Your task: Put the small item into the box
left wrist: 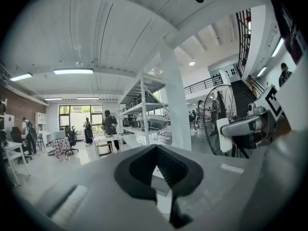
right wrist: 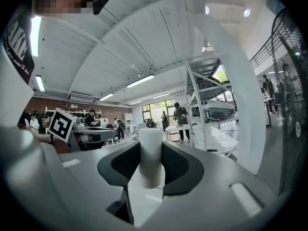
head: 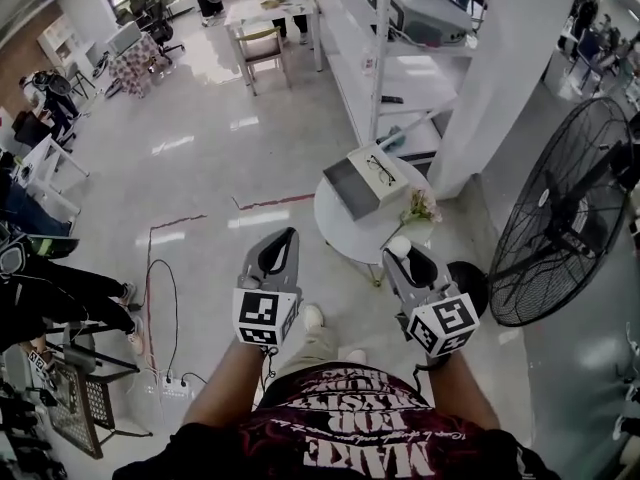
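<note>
The right tongs [right wrist: 151, 150] are found clamped on a small white cylinder [right wrist: 151, 162], which is held upright between the pads. The left tongs [left wrist: 155, 148] are closed together with nothing between them. Both are held apart from the round tabletop [head: 345, 233], where the box [head: 342, 186] is set with spectacles [head: 380, 169] inside.

Plain grey open rectangular box [head: 350, 193]; round white surface [head: 340, 231]; small white cylindrical item [right wrist: 151, 158]; black-and-white square markers on grey left gripper [head: 288, 236] and grey right gripper [head: 403, 251].
</note>
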Demonstrator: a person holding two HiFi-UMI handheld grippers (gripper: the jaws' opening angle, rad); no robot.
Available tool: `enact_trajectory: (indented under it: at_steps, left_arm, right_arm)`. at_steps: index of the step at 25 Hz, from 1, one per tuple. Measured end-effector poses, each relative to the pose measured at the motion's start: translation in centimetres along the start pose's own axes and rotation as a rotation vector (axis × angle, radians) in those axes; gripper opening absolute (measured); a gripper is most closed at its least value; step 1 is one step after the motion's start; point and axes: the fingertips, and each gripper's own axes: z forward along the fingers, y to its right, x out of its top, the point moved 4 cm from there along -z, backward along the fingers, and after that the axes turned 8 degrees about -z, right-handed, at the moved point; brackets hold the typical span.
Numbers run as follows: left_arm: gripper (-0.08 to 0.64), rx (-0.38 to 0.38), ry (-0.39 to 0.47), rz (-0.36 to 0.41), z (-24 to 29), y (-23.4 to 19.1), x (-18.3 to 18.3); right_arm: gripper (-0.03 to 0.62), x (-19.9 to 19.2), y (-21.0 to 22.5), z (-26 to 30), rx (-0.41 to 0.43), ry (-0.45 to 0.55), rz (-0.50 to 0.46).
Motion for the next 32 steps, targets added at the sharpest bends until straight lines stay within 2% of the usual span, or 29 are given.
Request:
enact_trajectory:
  at_steps: [6, 10, 21, 28, 32]
  left_arm:
    - [0.001, -0.028, -0.01, -0.014, 1.9, -1.0, -0.3]
    - [0.0, -0.028, -0.022, 0.014, 3.8, -2.4, -0.9]
    - [0.002, -0.09, 0.0, 0.015, 10.2, -7.9, 0.8]
    - [0.001, -0.136, 0.016, -0.012, 13.9, -12.1, 2.3]
    - [0.001, -0.168, 0.003, -0.018, 15.8, -13.8, 1.8]
  right_arm:
    - [0.163, -0.3, 1.1, 1.2, -0.042, -0.021, 0.004]
    - [0.163, -0.9, 1.5, 2.8, -0.061, -0.036, 0.015]
    - [0.163, 0.7, 3.1, 10.2, -0.118, -0.048, -0.007]
    - [0.163, 2.2, 3.5, 16.0, -0.146, -0.048, -0.034]
    - [0.163, 2.5, 3.7, 18.4, -0.174, -0.059, -0.049]
